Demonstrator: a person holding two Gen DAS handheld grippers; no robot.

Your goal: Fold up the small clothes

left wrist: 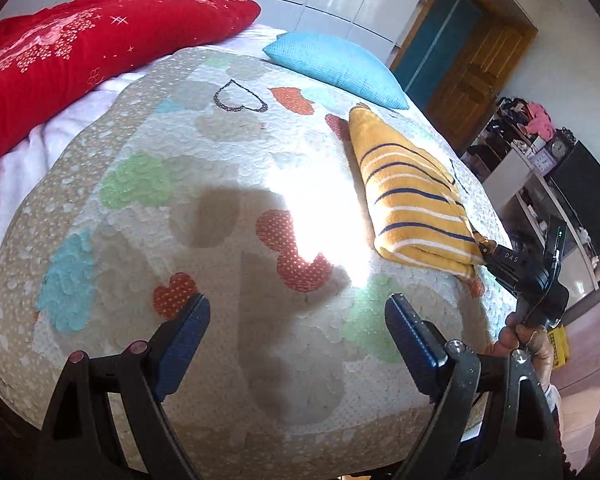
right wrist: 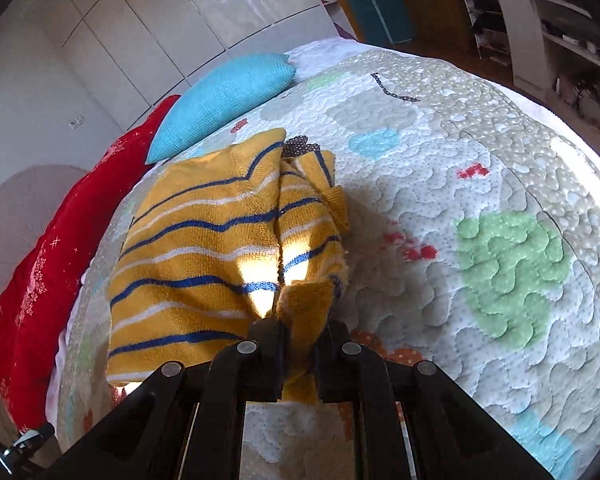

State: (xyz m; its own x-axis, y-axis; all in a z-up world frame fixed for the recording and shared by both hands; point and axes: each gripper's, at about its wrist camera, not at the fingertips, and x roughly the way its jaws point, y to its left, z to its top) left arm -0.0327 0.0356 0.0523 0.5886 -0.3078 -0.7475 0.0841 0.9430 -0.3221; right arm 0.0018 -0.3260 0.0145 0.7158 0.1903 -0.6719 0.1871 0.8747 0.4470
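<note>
Right hand-held gripper point(right wrist: 296, 336) clamped on folded striped sweater point(right wrist: 204, 248); left point(left wrist: 298, 320) wide apart, empty.

In the right wrist view the right gripper point(right wrist: 298, 344) hides the near corner of the striped sweater point(right wrist: 204, 248). The red cushion point(right wrist: 48, 280) is cut by the left edge. Shelf clutter point(left wrist: 536, 128) is perhaps clothes, too small to tell.
</note>
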